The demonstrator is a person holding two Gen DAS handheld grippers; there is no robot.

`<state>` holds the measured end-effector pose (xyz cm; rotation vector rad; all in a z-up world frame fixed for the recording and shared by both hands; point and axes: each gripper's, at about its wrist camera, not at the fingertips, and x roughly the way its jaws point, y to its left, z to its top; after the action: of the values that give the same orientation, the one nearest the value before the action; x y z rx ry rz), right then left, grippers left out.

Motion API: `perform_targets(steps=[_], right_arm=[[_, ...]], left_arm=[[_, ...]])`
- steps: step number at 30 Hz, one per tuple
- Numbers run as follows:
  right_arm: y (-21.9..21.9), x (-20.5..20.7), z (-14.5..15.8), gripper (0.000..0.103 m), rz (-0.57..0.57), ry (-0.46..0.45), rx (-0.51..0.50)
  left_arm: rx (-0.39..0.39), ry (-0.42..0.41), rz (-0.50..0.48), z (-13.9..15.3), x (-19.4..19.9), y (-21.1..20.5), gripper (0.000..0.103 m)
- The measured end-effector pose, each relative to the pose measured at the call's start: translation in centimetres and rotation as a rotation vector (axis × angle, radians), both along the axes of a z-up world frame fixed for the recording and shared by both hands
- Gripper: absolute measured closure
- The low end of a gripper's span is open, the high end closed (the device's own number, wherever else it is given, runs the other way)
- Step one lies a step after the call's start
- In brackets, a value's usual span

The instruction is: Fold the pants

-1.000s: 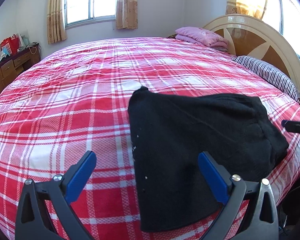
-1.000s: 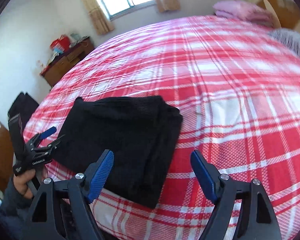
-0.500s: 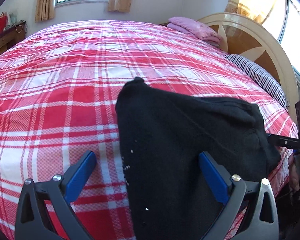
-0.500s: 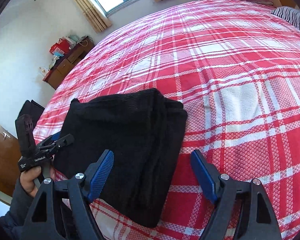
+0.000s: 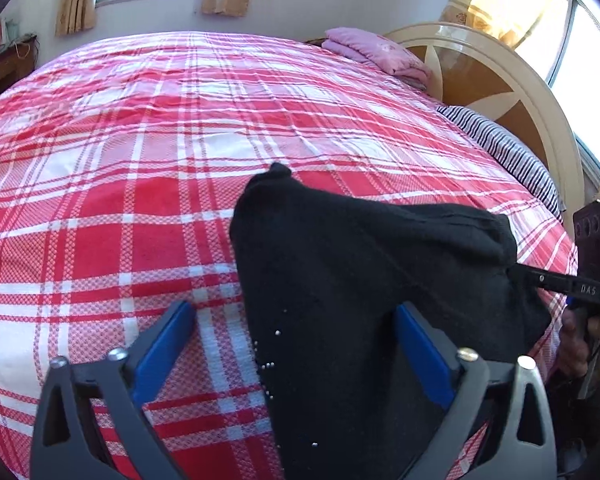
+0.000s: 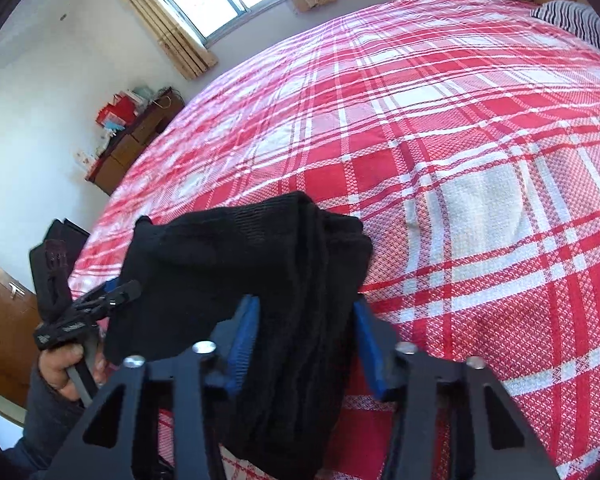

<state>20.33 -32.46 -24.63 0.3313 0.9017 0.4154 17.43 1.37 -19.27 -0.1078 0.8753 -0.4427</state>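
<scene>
Since the pants (image 6: 260,272) are already bundled into a thick black stack near the bed's (image 5: 140,140) front edge, folding looks mostly done. The right gripper (image 6: 304,340) is straddling the stack, jaws narrowed but probably not clamped yet. The left gripper (image 5: 296,344) is spread wide at the other end, gripping nothing, so maybe one fold is left.

Plaid bedspread (image 5: 140,168); pink blanket (image 5: 376,54); headboard (image 5: 500,92)

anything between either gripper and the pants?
Nothing visible. The black pants lie bare on the plaid bed. The right gripper has its fingers astride the folded edge; the left gripper is open over the other edge.
</scene>
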Motion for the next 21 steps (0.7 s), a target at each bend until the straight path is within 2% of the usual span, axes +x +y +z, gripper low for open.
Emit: perform_targets(steps=[1, 2, 6, 10, 17, 21], right_arm=[[-0.1, -0.1, 0.1, 0.071, 0.005, -0.008, 0.012], [0.0, -0.3, 0.3, 0.073, 0.014, -0.023, 0.021], [1.1, -1.2, 1.4, 0.077, 0.029, -0.084, -0.033], [1.8, -1.6, 3.1, 0.078, 0.052, -0.121, -0.049], [6.0, 1.4, 7.3, 0.078, 0.143, -0.178, -0.1], [12.1, 6.1, 8.9, 0.078, 0.256, -0.194, -0.102]], left_arm=[[-0.008, -0.007, -0.015, 0.1, -0.1, 0.0, 0.032], [-0.042, 0.005, -0.04, 0.1, -0.1, 0.0, 0.049], [-0.09, 0.04, -0.026, 0.2, 0.2, 0.6, 0.057], [-0.119, 0.041, -0.019, 1.0, -0.2, 1.0, 0.079], [-0.13, -0.008, 0.022, 3.2, -0.7, 3.7, 0.083], [-0.125, -0.051, 0.119, 4.6, -0.7, 8.4, 0.083]])
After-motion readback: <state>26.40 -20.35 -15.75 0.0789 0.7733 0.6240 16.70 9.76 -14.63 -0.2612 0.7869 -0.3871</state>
